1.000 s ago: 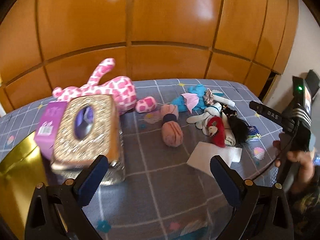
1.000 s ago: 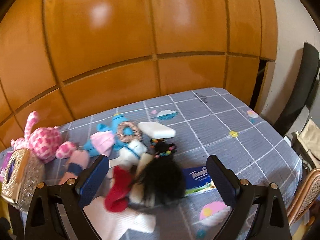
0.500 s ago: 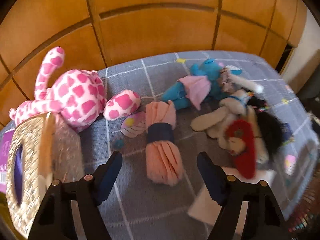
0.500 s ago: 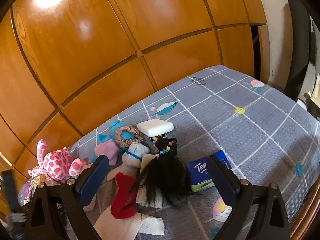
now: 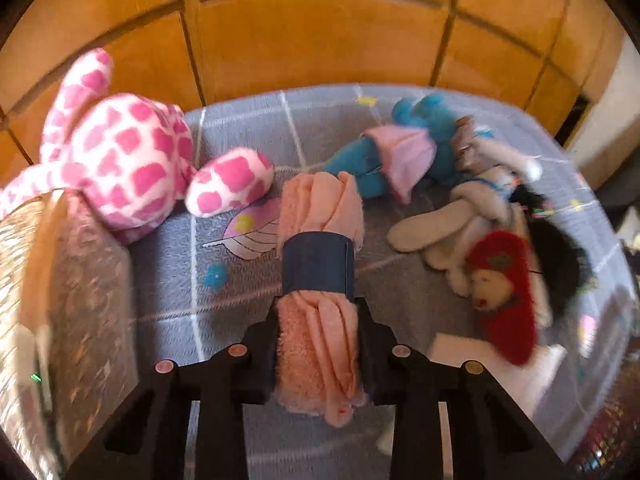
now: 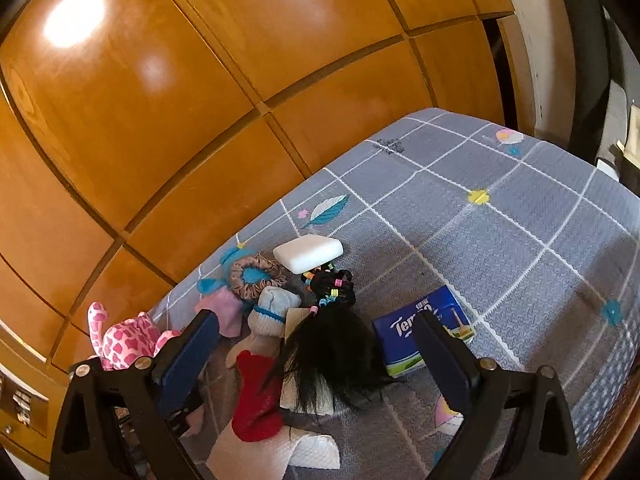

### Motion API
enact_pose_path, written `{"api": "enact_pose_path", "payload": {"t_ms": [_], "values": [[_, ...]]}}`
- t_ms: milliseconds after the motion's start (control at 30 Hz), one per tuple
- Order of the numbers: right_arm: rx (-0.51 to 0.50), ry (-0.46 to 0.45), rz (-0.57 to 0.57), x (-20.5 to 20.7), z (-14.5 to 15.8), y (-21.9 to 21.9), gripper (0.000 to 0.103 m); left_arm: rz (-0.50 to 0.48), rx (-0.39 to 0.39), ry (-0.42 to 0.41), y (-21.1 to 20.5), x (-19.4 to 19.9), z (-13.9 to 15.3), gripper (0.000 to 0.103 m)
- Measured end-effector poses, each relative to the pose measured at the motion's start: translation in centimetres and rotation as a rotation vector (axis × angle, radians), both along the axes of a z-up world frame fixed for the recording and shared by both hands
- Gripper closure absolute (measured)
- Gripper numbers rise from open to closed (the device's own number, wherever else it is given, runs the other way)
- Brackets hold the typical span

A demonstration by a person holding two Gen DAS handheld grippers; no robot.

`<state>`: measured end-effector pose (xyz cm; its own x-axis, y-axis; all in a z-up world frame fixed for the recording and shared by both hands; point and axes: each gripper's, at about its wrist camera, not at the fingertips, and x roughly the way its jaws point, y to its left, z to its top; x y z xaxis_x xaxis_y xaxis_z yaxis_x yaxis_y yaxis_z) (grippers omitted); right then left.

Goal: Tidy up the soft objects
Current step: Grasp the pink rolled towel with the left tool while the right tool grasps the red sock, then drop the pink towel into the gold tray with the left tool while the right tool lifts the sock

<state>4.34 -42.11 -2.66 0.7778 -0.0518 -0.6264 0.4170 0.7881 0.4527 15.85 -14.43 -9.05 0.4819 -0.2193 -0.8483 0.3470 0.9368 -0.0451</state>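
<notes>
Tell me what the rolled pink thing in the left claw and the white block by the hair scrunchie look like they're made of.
The rolled pink towel looks like terry cloth: fuzzy, looped nap, soft folds, matte, with a smooth dark band around its middle. The white block looks like foam or sponge: rounded edges, matte, even surface, though soap cannot be ruled out.

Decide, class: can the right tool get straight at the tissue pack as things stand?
Probably yes. The right tool is open, and the tissue pack lies flat on the cloth between its fingers with nothing on top. Only the doll's black hair crowds the pack's left edge.
</notes>
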Motion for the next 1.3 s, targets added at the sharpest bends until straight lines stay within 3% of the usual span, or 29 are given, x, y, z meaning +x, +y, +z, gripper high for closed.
{"api": "enact_pose_path", "payload": {"t_ms": [33, 233, 467, 633, 700, 733, 800, 833, 1033, 1300], "values": [[0.000, 0.004, 0.008, 0.1, 0.0, 0.1, 0.017, -0.009, -0.018, -0.020, 0.5, -1.1, 0.7, 0.071], [-0.040, 0.052, 0.157, 1.2, -0.1, 2.7, 0.041, -0.027, -0.080, -0.055, 2.5, -5.4, 2.7, 0.070], [-0.159, 0.199, 0.422, 4.1, -1.4, 9.3, 0.048, -0.058, -0.127, -0.095, 3.9, -8.8, 4.4, 0.070], [-0.306, 0.302, 0.421, 6.8, -3.0, 11.5, 0.048, -0.050, -0.189, -0.117, 5.9, -10.4, 6.1, 0.070], [-0.319, 0.356, 0.425, 7.8, -4.1, 11.5, 0.048, -0.034, -0.213, -0.129, 7.1, -10.8, 6.8, 0.070], [-0.314, 0.387, 0.441, 8.2, -4.8, 11.6, 0.059, -0.016, -0.229, -0.135, 8.1, -11.0, 7.3, 0.070], [-0.361, 0.462, 0.436, 8.3, -6.0, 11.9, 0.074, 0.029, -0.278, -0.149, 10.7, -11.2, 8.5, 0.070], [-0.382, 0.476, 0.445, 8.1, -6.3, 12.0, 0.075, 0.059, -0.295, -0.166, 12.1, -11.4, 9.2, 0.070], [-0.356, 0.496, 0.458, 7.8, -6.8, 11.8, 0.076, 0.353, -0.333, -0.228, 23.1, -11.4, 10.7, 0.070], [-0.367, 0.503, 0.456, 8.4, -7.3, 12.4, 0.076, 0.695, -0.326, -0.152, 34.2, -11.2, 6.6, 0.070]]}}
